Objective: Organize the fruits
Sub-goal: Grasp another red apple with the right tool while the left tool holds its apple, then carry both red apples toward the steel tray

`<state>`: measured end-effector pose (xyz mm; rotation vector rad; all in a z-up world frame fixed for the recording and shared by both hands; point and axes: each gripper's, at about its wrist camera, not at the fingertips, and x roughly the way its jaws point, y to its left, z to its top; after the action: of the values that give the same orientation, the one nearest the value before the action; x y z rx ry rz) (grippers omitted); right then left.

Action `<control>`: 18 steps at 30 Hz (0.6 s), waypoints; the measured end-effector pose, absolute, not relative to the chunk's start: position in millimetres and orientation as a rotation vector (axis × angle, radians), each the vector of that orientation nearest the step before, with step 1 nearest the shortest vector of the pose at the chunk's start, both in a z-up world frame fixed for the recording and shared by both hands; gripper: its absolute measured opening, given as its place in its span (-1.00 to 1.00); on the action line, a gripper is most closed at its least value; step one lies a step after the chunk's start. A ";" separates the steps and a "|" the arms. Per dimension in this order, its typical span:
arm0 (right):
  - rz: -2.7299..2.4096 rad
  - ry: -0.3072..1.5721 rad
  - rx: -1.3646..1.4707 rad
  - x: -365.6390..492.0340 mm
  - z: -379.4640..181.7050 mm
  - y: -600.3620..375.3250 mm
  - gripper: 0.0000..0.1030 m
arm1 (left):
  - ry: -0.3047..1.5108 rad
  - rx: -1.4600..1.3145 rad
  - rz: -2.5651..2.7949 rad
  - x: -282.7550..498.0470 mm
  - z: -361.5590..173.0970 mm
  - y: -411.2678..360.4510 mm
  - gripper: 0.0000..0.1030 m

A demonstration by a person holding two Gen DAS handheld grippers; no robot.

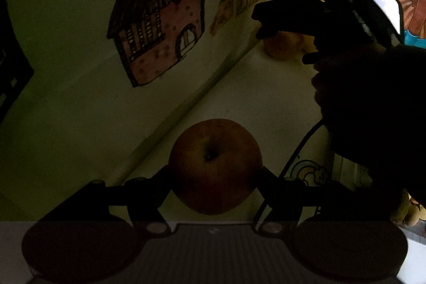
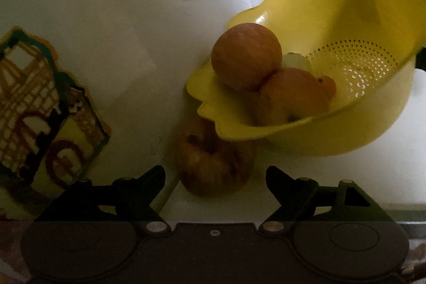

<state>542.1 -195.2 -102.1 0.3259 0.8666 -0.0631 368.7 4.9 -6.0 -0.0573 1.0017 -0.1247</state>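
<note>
No legible text or labels

1. Apple (image 1: 215,167): reddish-orange, dark stem pit.
2. Colander (image 2: 354,17): yellow, scalloped rim, dotted perforations across base.
3. Apples in colander (image 2: 246,56): orange-red, faint streaks.
4. Near apple (image 2: 213,167): red-yellow streaked.
5. Wall drawing (image 1: 157,25): pink house, brown hatched roof.
6. Surface (image 2: 394,177): white.

The yellow colander (image 2: 346,25) hides part of the apple (image 2: 213,164) beneath its rim; its far edge runs off frame. A small pale fruit (image 2: 295,60) behind the apples is too hidden to identify.
</note>
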 end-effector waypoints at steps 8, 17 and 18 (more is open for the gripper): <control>-0.072 0.840 0.256 554.7 -109.4 -188.8 0.45 | 0.995 -0.052 -0.128 372.8 -8.3 2.1 0.40; -0.066 0.829 0.224 536.1 -108.4 -177.0 0.32 | 0.987 -0.051 -0.132 373.0 -13.7 1.9 0.40; -0.055 0.833 0.223 533.4 -107.8 -177.6 0.31 | 0.986 -0.051 -0.133 373.0 -14.1 1.9 0.40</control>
<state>533.4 -177.6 -107.8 0.2229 0.8328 -0.0551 373.0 1.9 -14.1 -0.0507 0.9857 -0.1332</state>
